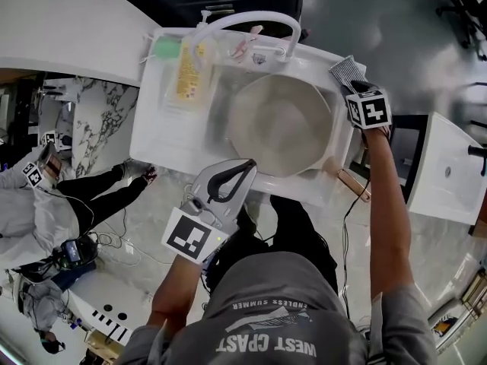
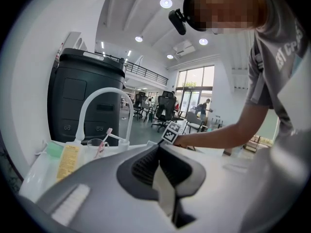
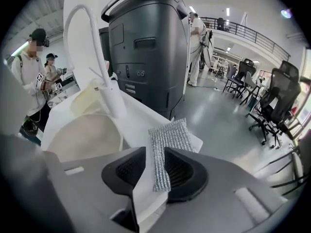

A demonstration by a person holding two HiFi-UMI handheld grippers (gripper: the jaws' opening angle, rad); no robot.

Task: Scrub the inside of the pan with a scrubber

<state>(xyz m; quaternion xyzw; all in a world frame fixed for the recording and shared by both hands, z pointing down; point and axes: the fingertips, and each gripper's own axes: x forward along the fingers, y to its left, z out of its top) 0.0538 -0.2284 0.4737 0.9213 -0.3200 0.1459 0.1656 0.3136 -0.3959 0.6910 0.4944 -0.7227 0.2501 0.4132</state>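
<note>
Prob. pinch soft, light-looking mesh scrubber (image 3: 165, 142) mid-pad w/ right gripper (image 3: 154, 159), jaws open astride it; left gripper (image 2: 158, 148) shut, empty.

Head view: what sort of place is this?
Probably a washbasin mock-up standing in an open office or lab hall: a white sink with a curved faucet, and office chairs on a wide grey floor behind it.
</note>
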